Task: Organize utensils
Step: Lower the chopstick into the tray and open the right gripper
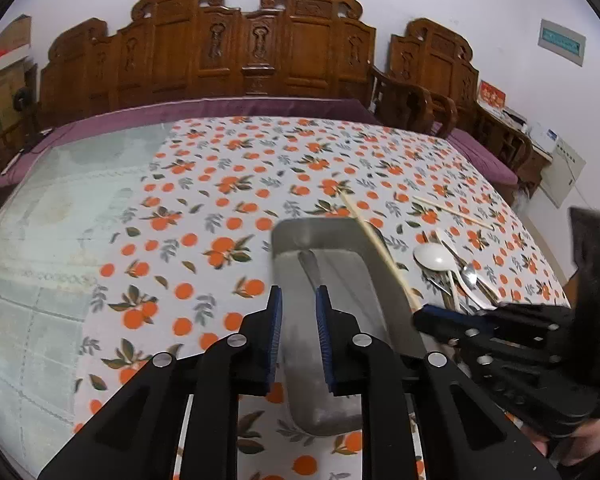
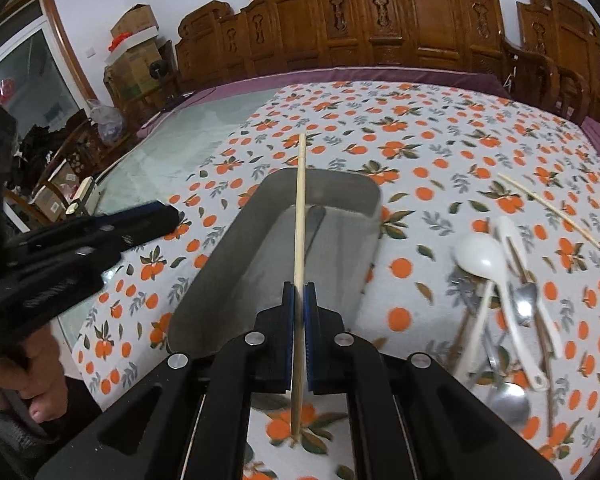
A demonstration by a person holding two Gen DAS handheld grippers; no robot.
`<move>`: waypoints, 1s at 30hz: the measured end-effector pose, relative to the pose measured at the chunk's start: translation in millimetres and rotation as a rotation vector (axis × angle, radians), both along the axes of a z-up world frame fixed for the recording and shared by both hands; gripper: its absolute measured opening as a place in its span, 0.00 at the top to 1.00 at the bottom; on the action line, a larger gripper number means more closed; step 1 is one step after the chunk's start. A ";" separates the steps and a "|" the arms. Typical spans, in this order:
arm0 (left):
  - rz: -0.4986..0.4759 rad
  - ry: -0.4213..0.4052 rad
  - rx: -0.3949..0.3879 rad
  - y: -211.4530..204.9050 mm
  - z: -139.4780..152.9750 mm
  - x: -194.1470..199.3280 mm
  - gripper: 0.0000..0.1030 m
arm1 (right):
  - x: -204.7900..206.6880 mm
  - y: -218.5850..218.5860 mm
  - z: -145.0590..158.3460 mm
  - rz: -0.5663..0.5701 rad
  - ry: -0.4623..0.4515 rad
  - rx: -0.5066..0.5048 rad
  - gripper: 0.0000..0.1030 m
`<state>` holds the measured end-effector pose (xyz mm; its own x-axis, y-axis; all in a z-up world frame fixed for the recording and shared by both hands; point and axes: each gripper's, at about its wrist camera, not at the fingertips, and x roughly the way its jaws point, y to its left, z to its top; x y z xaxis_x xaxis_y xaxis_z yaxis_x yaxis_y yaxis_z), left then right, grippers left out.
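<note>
A steel tray [image 1: 300, 236] [image 2: 340, 184] sits on the orange-print tablecloth with one metal utensil [image 1: 310, 266] [image 2: 316, 224] lying inside. My right gripper [image 2: 299, 292] is shut on a wooden chopstick [image 2: 300, 216] and holds it above the tray; the chopstick [image 1: 374, 240] and the right gripper [image 1: 424, 314] also show in the left wrist view. My left gripper [image 1: 298, 294] is open and empty over the tray's near left side; in the right wrist view the left gripper [image 2: 168, 216] appears at the left. A pile of spoons [image 2: 500, 280] [image 1: 452, 268] lies right of the tray. A loose chopstick [image 2: 548, 208] [image 1: 452, 210] lies farther back.
A bare glass tabletop [image 1: 60, 208] extends left of the cloth. A carved wooden bench [image 1: 220, 48] with a purple cushion stands behind the table. Boxes [image 2: 136, 52] and clutter are stacked at the far left of the room.
</note>
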<state>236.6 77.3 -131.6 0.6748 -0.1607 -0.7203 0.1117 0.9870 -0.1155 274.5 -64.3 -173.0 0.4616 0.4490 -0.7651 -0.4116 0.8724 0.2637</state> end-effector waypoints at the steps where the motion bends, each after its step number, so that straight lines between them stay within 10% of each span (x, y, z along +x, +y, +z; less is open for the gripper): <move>1: 0.003 -0.002 -0.003 2.2 0.8 -0.1 0.79 | 1.8 2.4 -2.4 0.000 0.003 0.000 0.94; 7: 0.028 -0.016 -0.018 16.5 6.5 -1.3 0.59 | 11.1 18.2 -16.5 -0.016 0.024 -0.011 0.94; 25: 0.032 -0.018 -0.021 12.7 5.8 -1.5 0.44 | 3.2 -9.3 -5.2 -0.003 -0.036 -0.041 0.93; 30: 0.023 -0.033 -0.024 -1.6 3.3 -2.0 0.18 | 11.7 -52.0 5.5 -0.005 -0.095 -0.116 0.77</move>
